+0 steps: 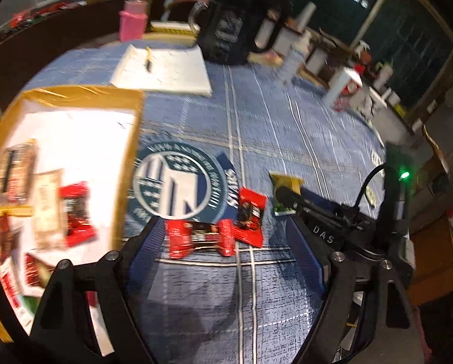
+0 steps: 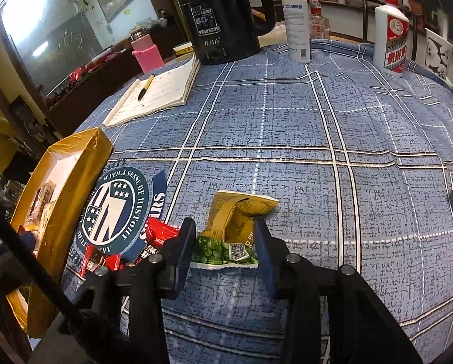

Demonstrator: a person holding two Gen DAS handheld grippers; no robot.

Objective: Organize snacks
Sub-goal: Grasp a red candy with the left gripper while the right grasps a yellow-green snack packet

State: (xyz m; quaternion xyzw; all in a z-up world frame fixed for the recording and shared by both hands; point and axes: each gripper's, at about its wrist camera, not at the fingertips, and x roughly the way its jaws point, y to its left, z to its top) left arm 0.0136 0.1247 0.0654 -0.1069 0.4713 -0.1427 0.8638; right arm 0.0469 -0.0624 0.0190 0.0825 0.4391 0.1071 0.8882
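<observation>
Yellow-green snack packet pinched between right fingers.

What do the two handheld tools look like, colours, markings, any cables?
Both are black, angular linkage frames with silver round bolts at the joints. The left tool has blue ribbed finger pads. Seen from the left wrist camera, the right tool carries white letters "DAS", a looping black cable and a lit green indicator light. No hands or sleeves show.
</observation>
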